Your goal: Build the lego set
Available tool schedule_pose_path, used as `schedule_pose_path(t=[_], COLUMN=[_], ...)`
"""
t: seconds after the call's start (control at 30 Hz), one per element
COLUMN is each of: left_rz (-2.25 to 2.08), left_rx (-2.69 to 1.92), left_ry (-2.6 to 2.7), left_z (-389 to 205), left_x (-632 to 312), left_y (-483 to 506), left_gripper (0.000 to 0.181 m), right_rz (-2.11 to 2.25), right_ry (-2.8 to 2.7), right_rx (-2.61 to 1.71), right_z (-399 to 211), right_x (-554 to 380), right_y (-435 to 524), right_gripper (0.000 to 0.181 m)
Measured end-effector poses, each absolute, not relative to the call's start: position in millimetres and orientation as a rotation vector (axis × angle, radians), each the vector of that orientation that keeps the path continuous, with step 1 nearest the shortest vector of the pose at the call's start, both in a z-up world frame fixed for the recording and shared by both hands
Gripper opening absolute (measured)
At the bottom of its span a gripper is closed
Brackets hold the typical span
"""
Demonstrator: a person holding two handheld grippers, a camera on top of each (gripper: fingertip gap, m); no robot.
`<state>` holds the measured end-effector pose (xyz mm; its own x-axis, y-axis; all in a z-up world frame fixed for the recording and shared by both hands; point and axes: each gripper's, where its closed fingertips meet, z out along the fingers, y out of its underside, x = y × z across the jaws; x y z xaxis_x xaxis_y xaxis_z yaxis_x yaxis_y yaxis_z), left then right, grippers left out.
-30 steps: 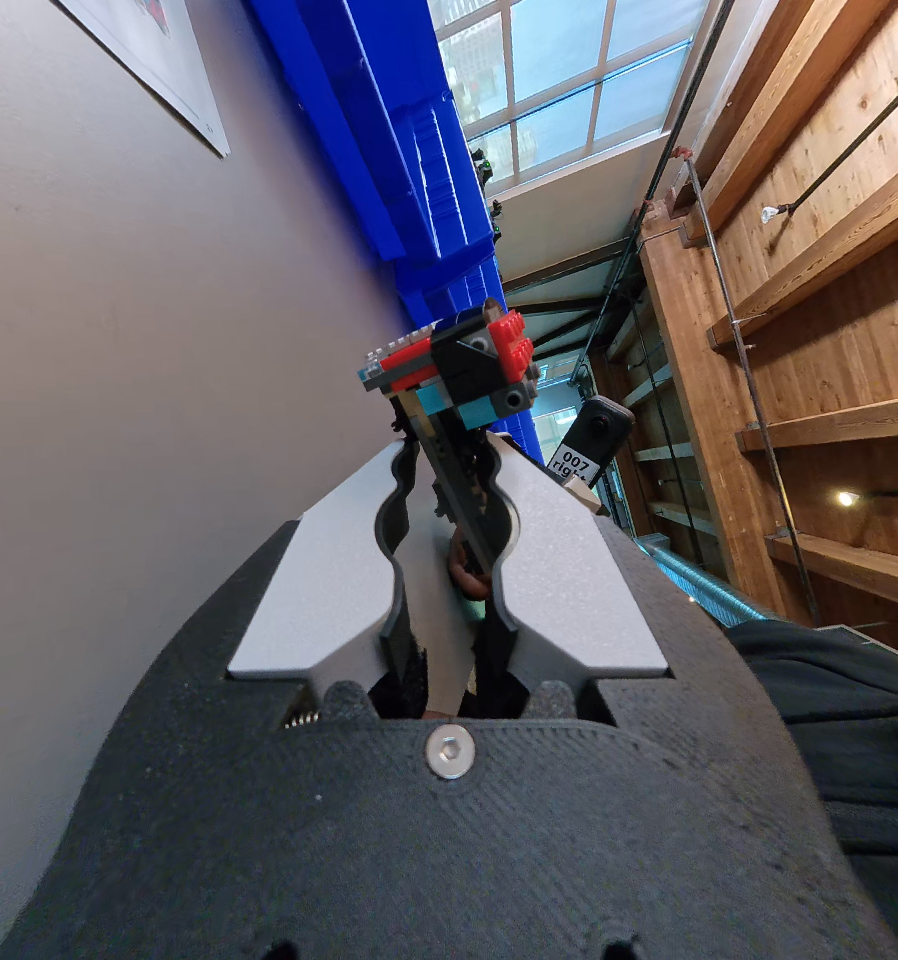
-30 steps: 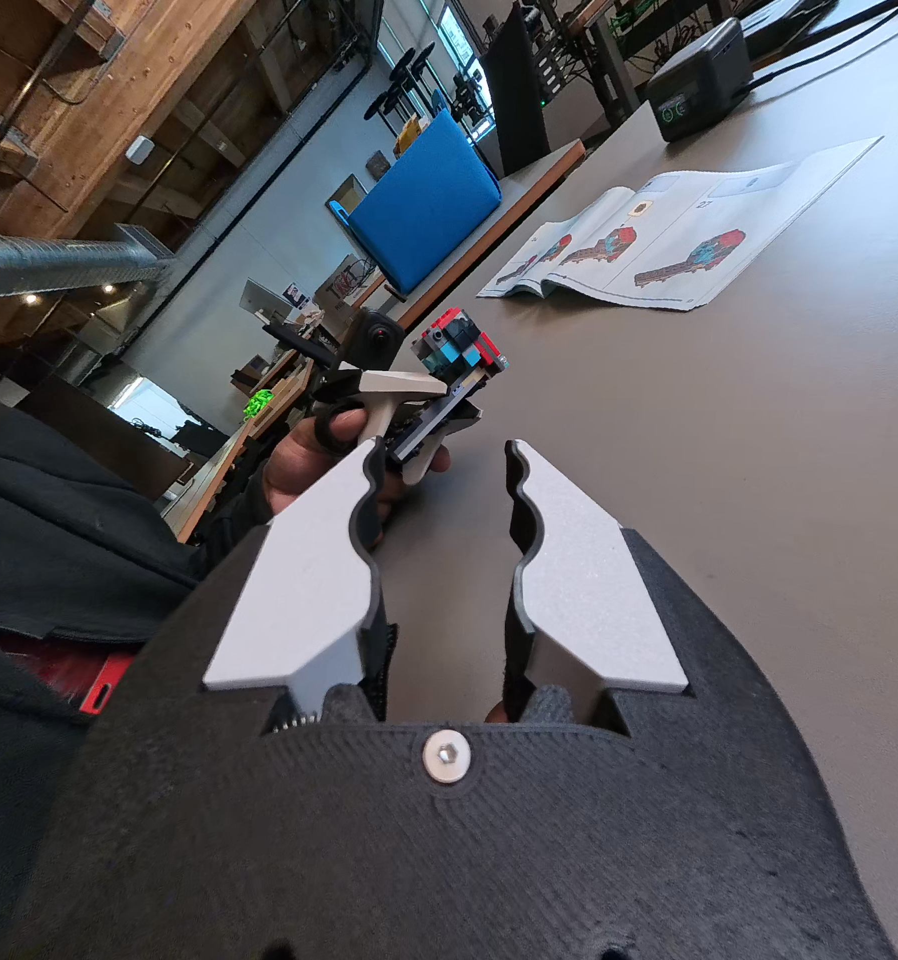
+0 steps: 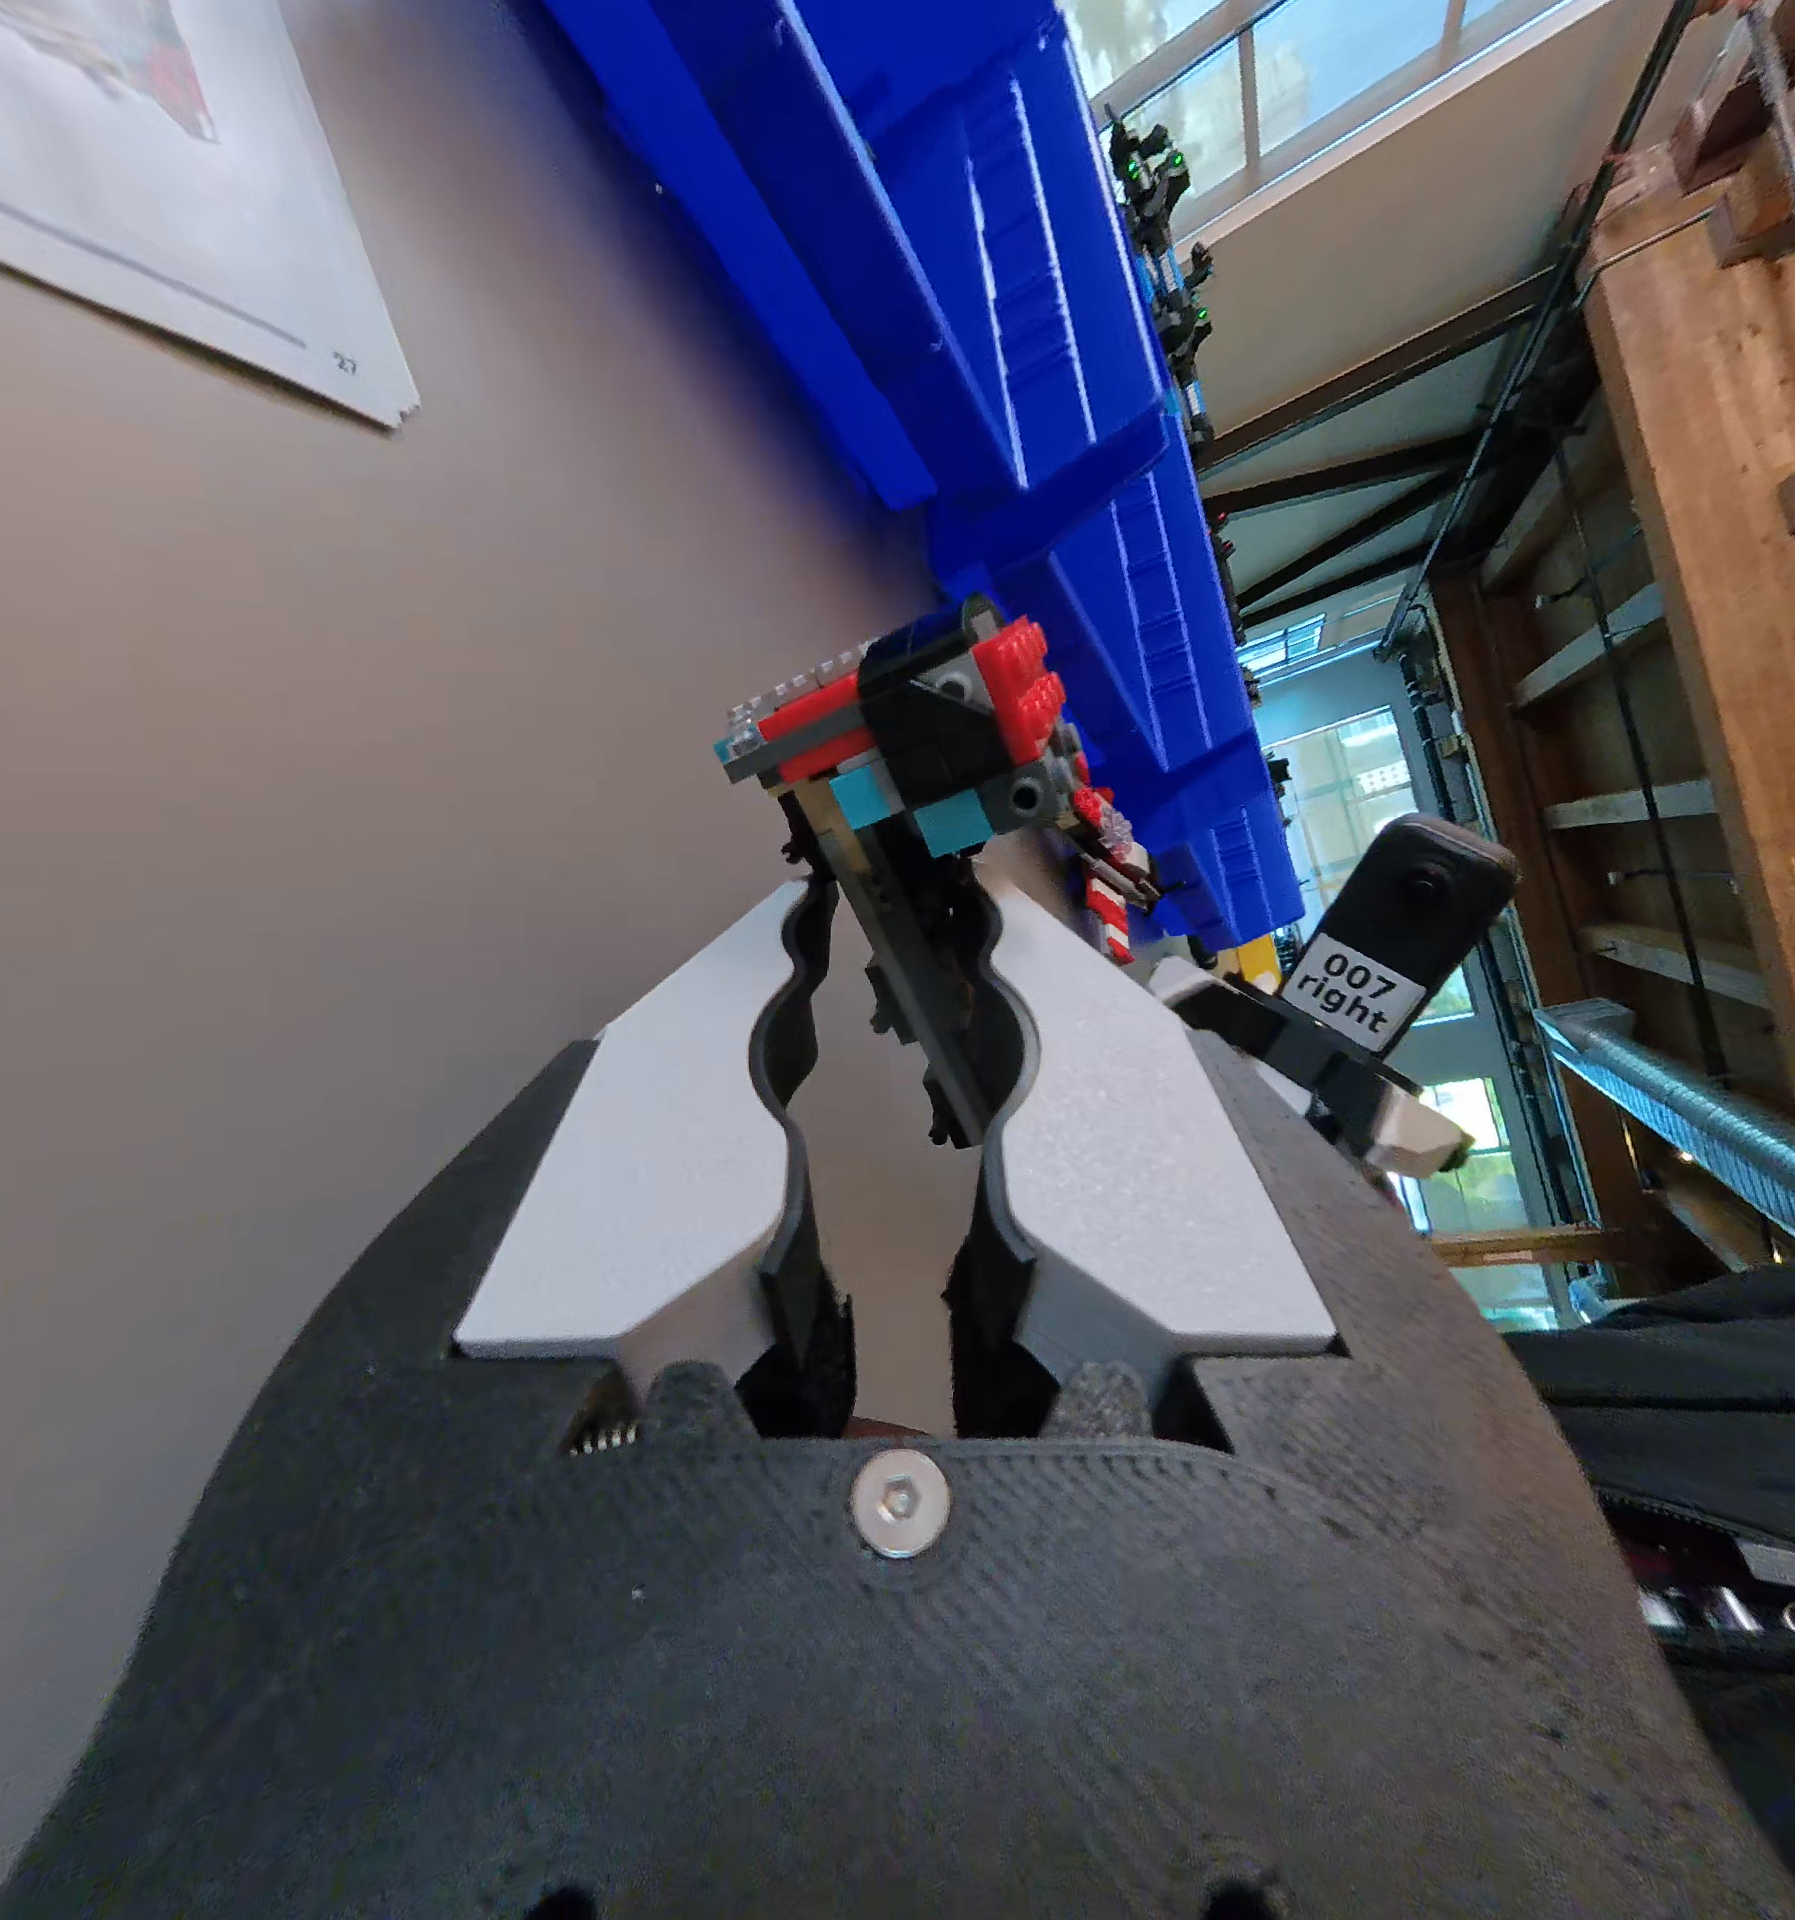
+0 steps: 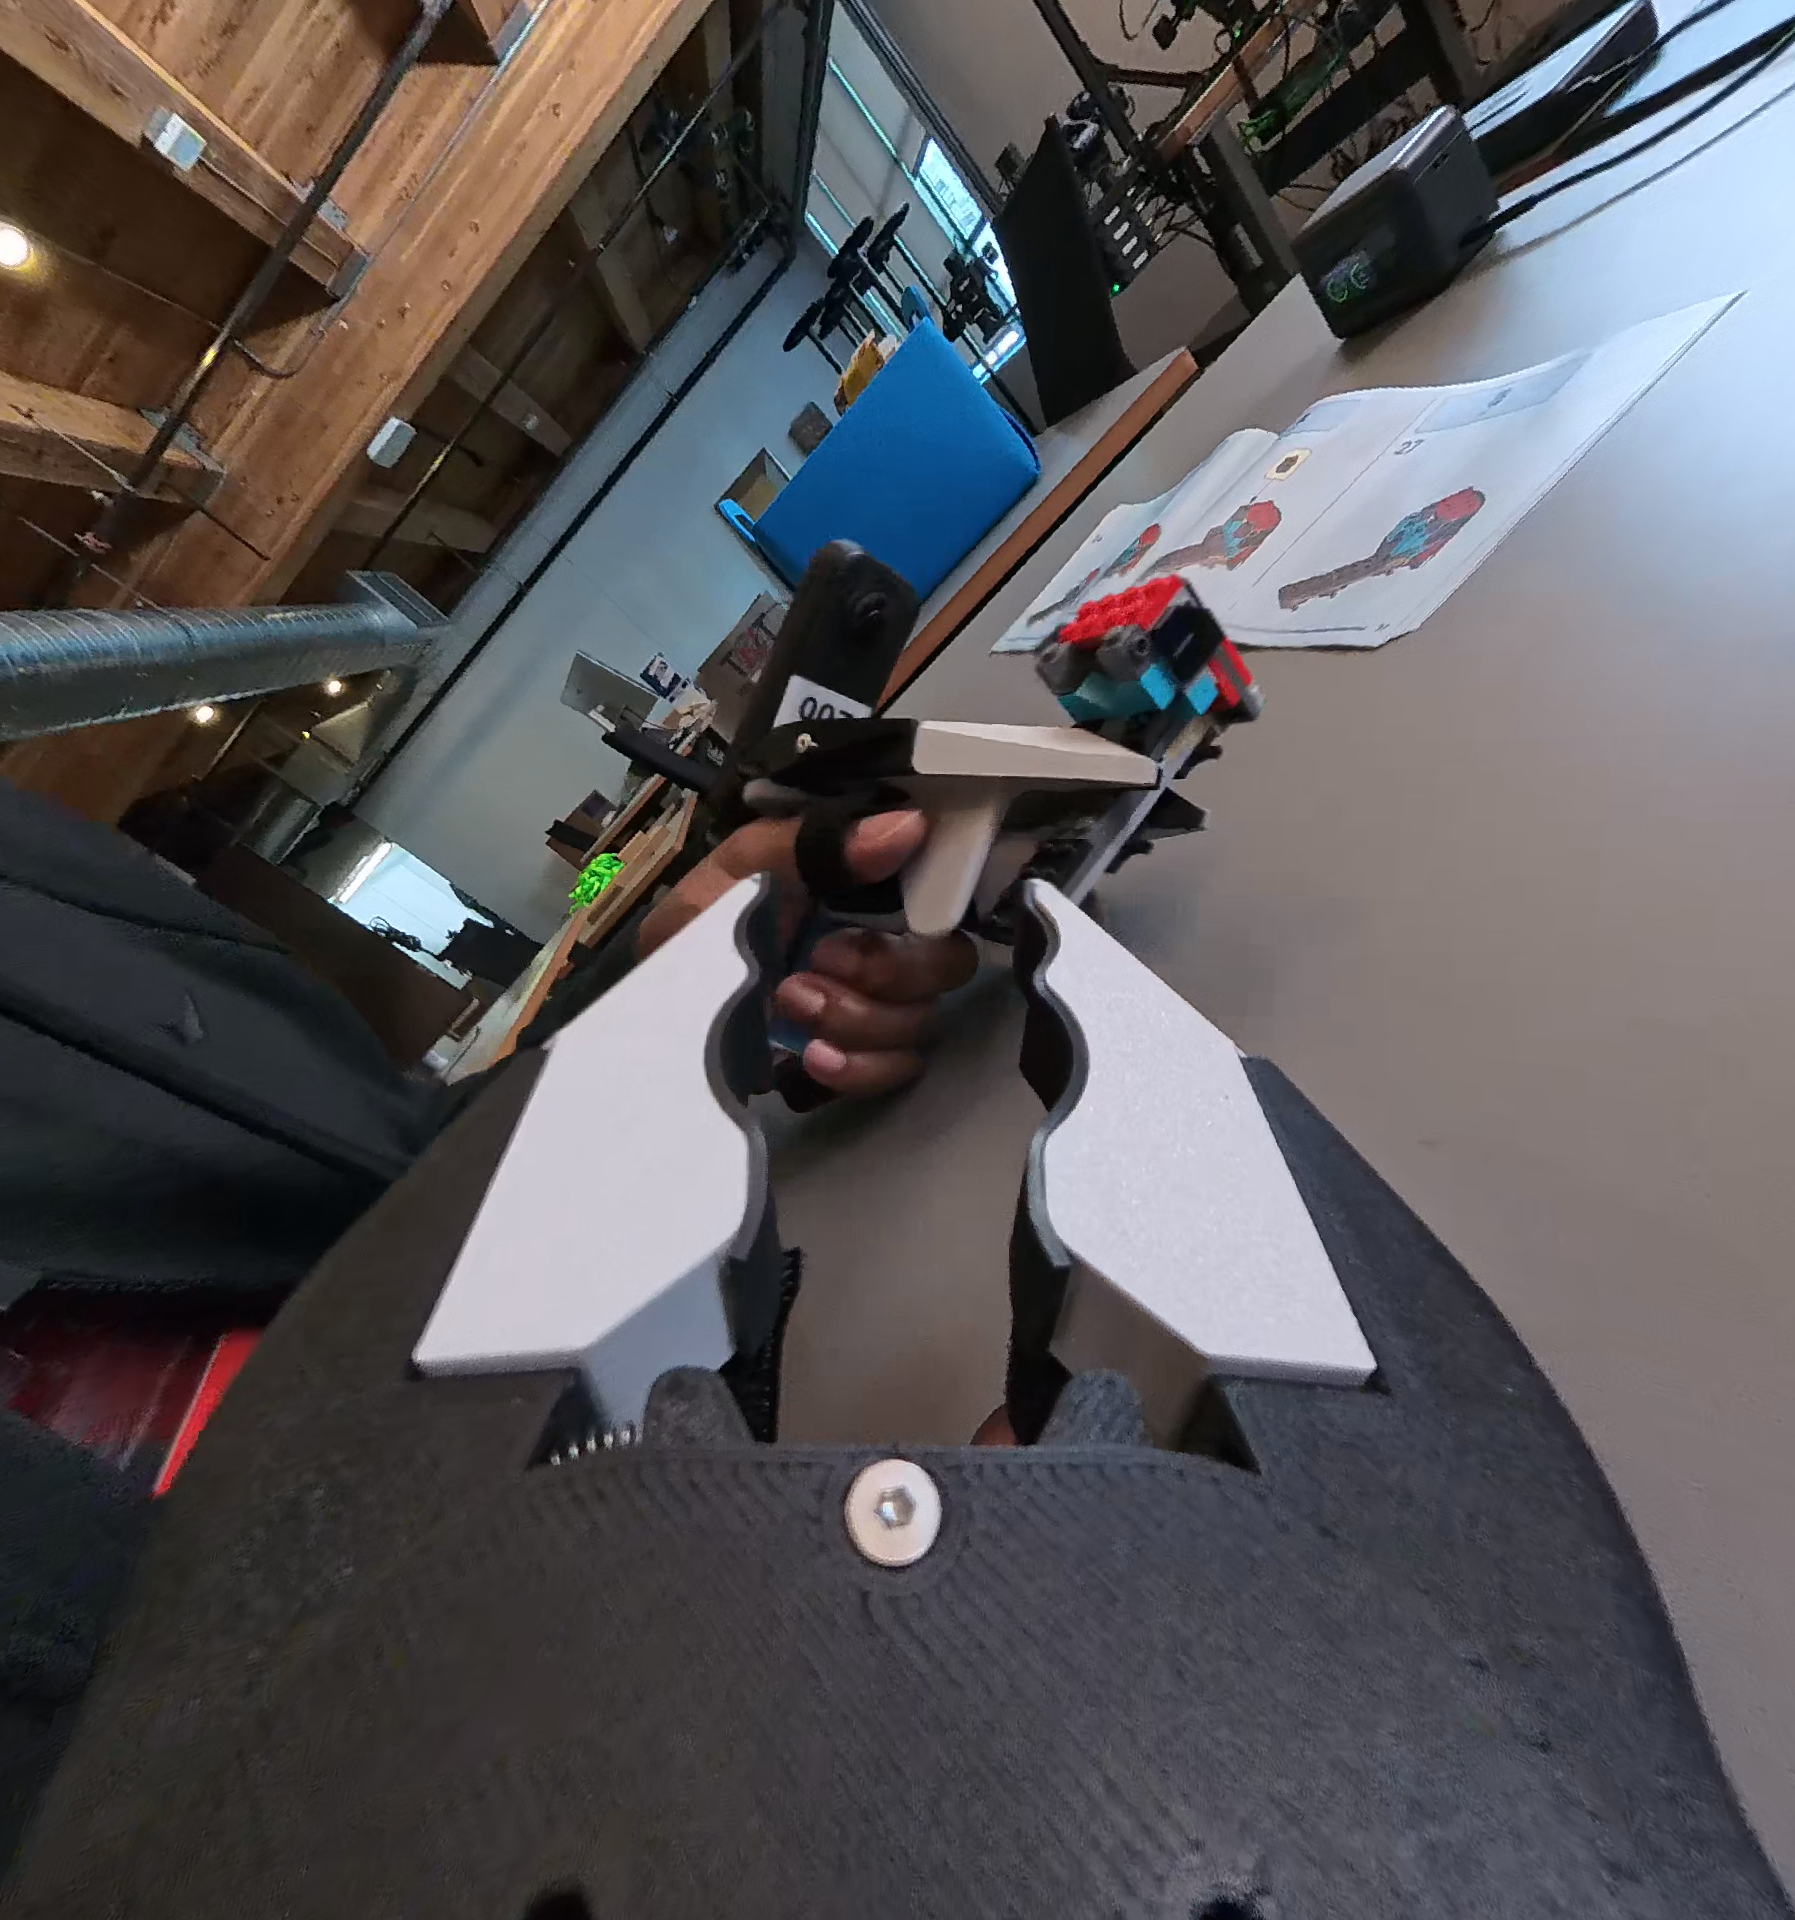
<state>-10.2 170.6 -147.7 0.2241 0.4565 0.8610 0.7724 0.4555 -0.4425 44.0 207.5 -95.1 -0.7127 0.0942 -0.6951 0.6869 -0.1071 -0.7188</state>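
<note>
A: What changed in the last second?
B: The right tool [image 4: 893, 914] has closed in on the left tool [image 3: 898, 914], which stays clamped on the lego model's [image 3: 903, 738] dark stem, above the desk [image 4: 1495, 935].
A: And the right one?
B: Fingers apart, empty, the model just ahead and right of its tips. Looks ready to work on the model.

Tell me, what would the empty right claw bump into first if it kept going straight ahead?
Probably the person's hand wrapped round the left claw, which sits right ahead between the right claw's open fingers. Depth is hard to judge.
</note>
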Motion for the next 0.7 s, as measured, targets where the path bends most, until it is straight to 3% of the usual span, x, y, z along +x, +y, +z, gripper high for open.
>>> schedule_pose_path(t=[0.7], left_rz=[-0.264], left_rx=[-1.299], left_ry=[-1.469], left_z=[-163.6], left_x=[-27.4], left_y=[185.7], left_gripper=[0.024], right_rz=[-1.84], right_ry=[1.462], right_rx=[0.935], right_z=[-87.1], right_x=[34.4], right_y=[232.5], right_gripper=[0.043])
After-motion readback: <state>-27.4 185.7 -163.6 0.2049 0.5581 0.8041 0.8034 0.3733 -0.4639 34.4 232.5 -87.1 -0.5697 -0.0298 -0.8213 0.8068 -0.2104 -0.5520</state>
